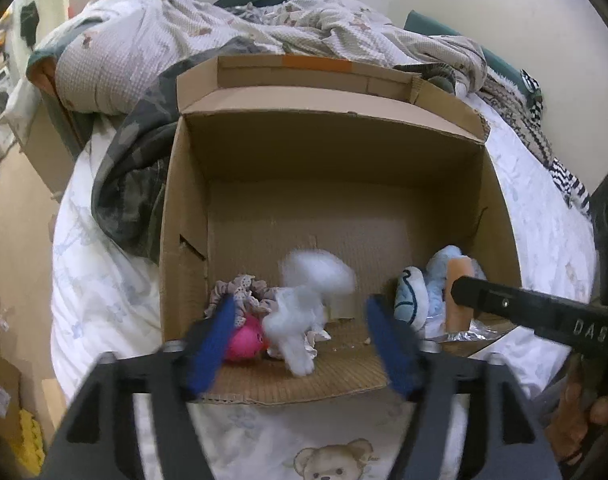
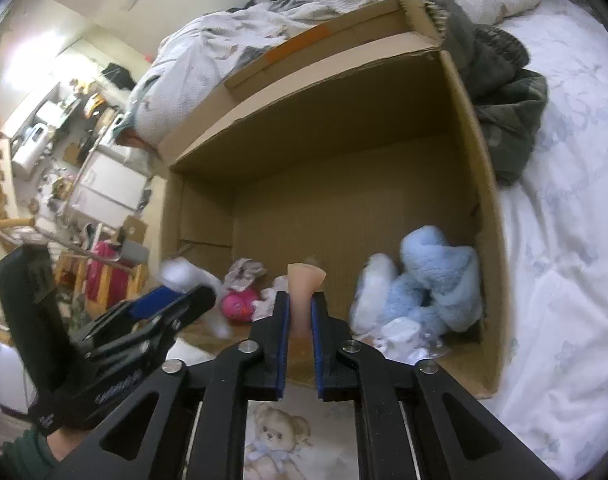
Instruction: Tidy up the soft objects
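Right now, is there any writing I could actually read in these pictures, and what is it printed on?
"DAS": raised letters on the black arm of the right gripper, left wrist view.
Script on the black arm of the left gripper: too blurred to read.
Small word beside the teddy bear print on the white bedsheet: too small to read.
Brown cardboard box: no writing visible.

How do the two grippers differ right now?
The left gripper stands open with nothing pressed between its pads, the white fluffy toy loose below it; the right gripper is shut on a peach soft piece. Both hover over the cardboard box.
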The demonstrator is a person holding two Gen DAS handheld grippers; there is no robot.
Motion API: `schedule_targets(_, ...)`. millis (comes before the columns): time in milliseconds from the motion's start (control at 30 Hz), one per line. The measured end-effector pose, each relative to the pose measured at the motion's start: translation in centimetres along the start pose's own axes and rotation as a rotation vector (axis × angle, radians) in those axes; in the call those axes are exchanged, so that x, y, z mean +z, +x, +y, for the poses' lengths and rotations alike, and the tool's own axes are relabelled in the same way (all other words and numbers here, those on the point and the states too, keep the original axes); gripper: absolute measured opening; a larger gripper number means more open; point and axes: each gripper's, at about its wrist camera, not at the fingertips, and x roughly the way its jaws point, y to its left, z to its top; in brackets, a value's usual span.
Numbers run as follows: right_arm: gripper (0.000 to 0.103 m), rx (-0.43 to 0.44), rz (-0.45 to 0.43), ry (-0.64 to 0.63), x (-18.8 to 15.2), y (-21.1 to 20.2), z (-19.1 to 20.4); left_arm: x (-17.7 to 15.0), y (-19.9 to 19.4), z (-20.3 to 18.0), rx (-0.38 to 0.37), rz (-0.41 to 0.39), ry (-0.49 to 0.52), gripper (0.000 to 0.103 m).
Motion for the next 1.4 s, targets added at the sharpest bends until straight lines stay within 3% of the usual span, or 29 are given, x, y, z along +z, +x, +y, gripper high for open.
schedule_targets(100, 0.045, -0.003, -0.022, 0.053, 0.3, -0.3, -0.8, 0.2, -0.1, -0.2, -0.001, 0.002, -0.002, 0.07)
schedule_targets(133, 0.067, -0.007, -0.042, 0.063, 0.3, -0.6, -1.0, 0.1, -0.2, -0.1, -0.005, -0.001, -0.01, 0.07)
schedule_targets(167, 0.075, -0.007, -0.065, 0.068, 0.4, -1.0, -1.1, 0.1, -0.3, 0.0, -0.007, -0.007, -0.02, 0.07)
schedule_targets(300, 0.079, -0.028, -0.11, 0.055, 0.6, -2.0, -1.0, 0.3, -1.4, 0.1, 0.008, -0.053, -0.024, 0.07)
schedule_targets(367, 0.097, -0.045, -0.147, 0.043, 0.6, -2.6, -0.7, 0.4, -2.4, 0.1, 0.047, -0.095, -0.011, 0.07)
schedule_targets(433, 0.103, -0.049, -0.192, 0.026, 0.5, -3.4, -0.4, 0.4, -3.4, 0.5, 0.071, -0.129, -0.016, 0.07)
schedule_targets(567, 0.103, -0.086, -0.263, -0.032, 0.0, -4.6, 0.7, 0.1, -5.6, 1.2, 0.163, -0.223, -0.026, 0.07)
schedule_targets(700, 0.103, -0.125, -0.31, -0.114, -1.1, -5.5, 2.3, -0.4, -7.6, 2.3, 0.184, -0.273, -0.071, 0.074)
schedule_targets(967, 0.103, -0.226, -0.387, -0.249, -4.1, -7.2, 4.9, -2.4, -9.6, 2.9, 0.197, -0.257, -0.091, 0.103)
schedule_targets(1267, 0.103, -0.252, -0.351, -0.248, -7.0, -7.5, 5.2, -5.4, -9.4, 2.5, 0.168, -0.182, -0.1, 0.103)
schedule_targets(1400, 0.103, -0.29, -0.334, -0.271, -8.0, -6.9, 5.7, -6.0, -9.8, 2.5, 0.173, -0.201, -0.101, 0.103)
